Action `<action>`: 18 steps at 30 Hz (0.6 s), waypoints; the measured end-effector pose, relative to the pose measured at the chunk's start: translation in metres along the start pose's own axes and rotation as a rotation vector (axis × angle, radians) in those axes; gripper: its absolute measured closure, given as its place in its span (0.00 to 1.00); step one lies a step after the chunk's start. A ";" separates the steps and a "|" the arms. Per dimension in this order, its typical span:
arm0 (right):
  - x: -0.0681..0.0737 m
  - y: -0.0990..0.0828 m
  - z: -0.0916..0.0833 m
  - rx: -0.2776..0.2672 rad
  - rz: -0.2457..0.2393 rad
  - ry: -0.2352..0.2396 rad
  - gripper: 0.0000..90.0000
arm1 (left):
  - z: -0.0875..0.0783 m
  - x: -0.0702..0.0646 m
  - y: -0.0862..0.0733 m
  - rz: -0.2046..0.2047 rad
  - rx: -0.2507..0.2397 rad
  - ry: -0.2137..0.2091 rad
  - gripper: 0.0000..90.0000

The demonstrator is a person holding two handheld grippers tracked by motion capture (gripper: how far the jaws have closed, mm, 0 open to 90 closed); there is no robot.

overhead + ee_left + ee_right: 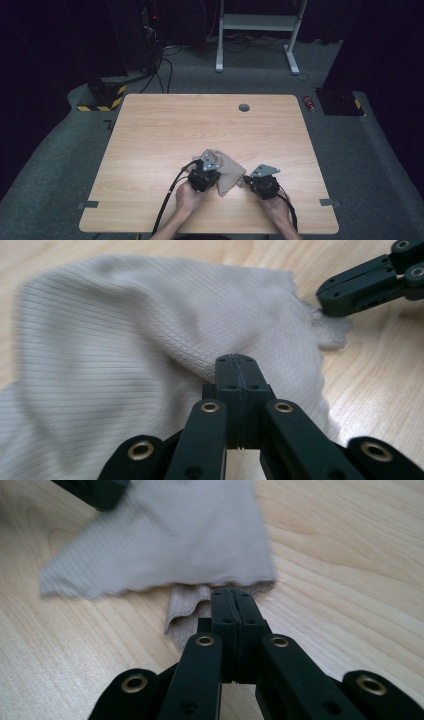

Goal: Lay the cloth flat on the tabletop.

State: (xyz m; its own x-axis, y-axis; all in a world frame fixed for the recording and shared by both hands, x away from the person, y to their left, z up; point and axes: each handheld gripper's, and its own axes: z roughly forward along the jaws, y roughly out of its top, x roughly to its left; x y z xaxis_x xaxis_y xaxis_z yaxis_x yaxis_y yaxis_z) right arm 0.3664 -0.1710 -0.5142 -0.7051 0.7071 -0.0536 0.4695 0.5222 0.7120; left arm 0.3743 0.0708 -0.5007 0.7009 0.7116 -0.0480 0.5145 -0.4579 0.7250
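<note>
A beige ribbed cloth (227, 172) lies crumpled on the wooden table (200, 125), near its front edge. My left gripper (209, 170) is over the cloth's left part. In the left gripper view its jaws stand together on a raised fold of the cloth (125, 340), so the left gripper (235, 360) is shut on it. My right gripper (248, 180) is at the cloth's right corner. The right gripper (232, 595) is shut on the frayed edge of the cloth (165, 535). In the left gripper view the right gripper (330, 307) pinches that same corner.
A round cable hole (244, 107) sits near the table's far edge. On the floor beyond are a red can (310, 103), a white desk frame (257, 30) and a yellow-and-black striped base (102, 100). Grey tape tabs (87, 204) mark the front corners.
</note>
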 end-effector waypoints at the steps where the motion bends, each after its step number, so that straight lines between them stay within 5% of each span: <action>1: -0.001 0.000 -0.001 -0.004 0.005 -0.006 1.00 | -0.008 0.005 0.000 -0.011 -0.015 0.013 1.00; 11: -0.012 -0.006 -0.013 -0.016 0.037 -0.043 1.00 | -0.043 0.021 -0.009 -0.012 -0.014 0.056 1.00; 18: -0.012 -0.017 -0.021 0.010 0.038 -0.030 0.99 | -0.052 0.019 -0.034 -0.019 0.073 0.034 1.00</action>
State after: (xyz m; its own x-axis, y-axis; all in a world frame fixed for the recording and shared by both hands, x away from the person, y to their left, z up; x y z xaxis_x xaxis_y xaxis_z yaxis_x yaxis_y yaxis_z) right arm 0.3559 -0.1983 -0.5114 -0.6706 0.7403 -0.0479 0.5010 0.4995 0.7068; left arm 0.3444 0.1278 -0.4905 0.6737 0.7381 -0.0369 0.5635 -0.4809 0.6717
